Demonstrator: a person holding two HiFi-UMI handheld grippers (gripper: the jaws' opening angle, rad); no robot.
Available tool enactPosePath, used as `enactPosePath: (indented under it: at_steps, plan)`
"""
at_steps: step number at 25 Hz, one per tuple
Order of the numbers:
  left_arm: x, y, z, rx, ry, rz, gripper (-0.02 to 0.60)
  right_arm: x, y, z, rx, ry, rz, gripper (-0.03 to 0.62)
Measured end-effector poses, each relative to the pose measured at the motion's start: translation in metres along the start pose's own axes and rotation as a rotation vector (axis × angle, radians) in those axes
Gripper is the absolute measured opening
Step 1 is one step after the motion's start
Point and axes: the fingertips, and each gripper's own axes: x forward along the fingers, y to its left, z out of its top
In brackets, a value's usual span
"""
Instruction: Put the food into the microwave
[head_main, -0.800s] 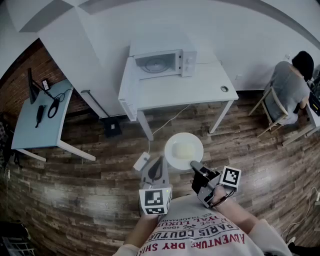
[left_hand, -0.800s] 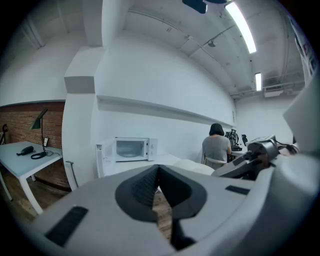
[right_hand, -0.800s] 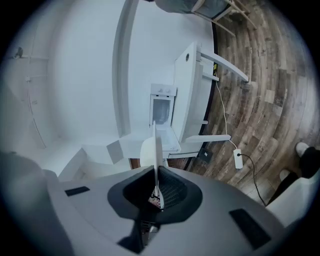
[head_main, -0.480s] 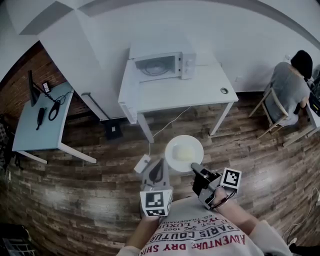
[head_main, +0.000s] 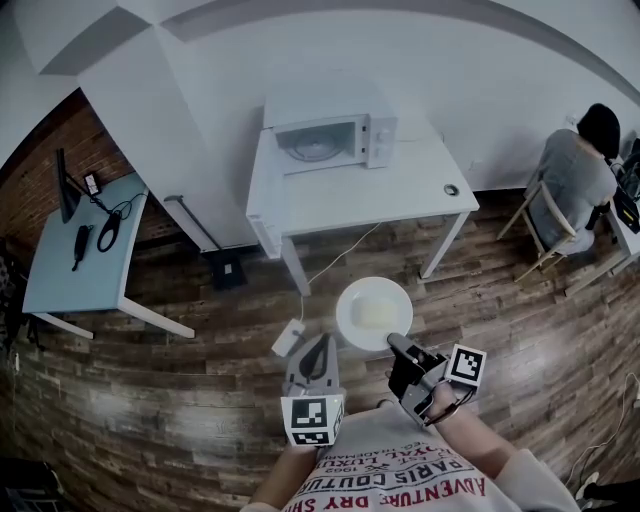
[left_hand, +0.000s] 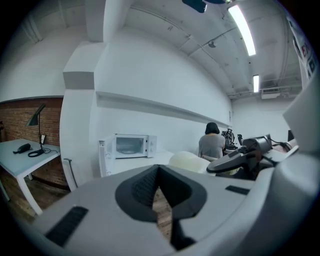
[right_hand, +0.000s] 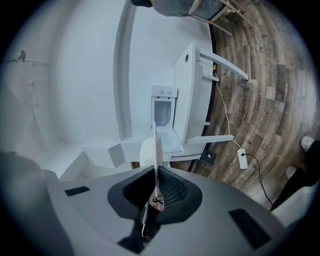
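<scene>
A white microwave stands at the back of a white table; its door hangs open to the left. My right gripper is shut on the near rim of a white plate that carries pale yellow food, held above the wooden floor in front of the table. In the right gripper view the plate shows edge-on between the jaws of the right gripper, pointing at the microwave. My left gripper hangs beside the plate, shut and empty; its tips meet.
A light blue desk with a lamp and black items stands at the left. A person sits on a chair at the right. A white power strip and its cable lie on the floor. A small round object rests on the table's right corner.
The table and microwave have drifted slightly right and nearer in the head view. The plate stays clamped in the right gripper, and both grippers have shifted a little with it.
</scene>
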Motion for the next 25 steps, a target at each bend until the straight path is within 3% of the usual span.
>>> enactPosePath:
  at_steps: [7, 13, 19, 25]
  plan:
    - [-0.013, 0.030, -0.016, -0.022, 0.022, -0.027, 0.003, 0.027, -0.006, -0.030, 0.025, -0.012, -0.019, 0.028]
    - [-0.003, 0.051, -0.023, -0.042, 0.032, -0.019, 0.003, 0.047, -0.008, -0.026, 0.033, -0.003, -0.022, 0.028]
    - [0.046, 0.065, -0.014, -0.037, 0.019, 0.026, 0.003, 0.081, -0.014, 0.015, 0.038, 0.033, -0.028, 0.028]
    - [0.122, 0.065, 0.010, -0.044, 0.013, 0.061, 0.003, 0.120, -0.004, 0.087, 0.026, 0.094, -0.027, 0.028]
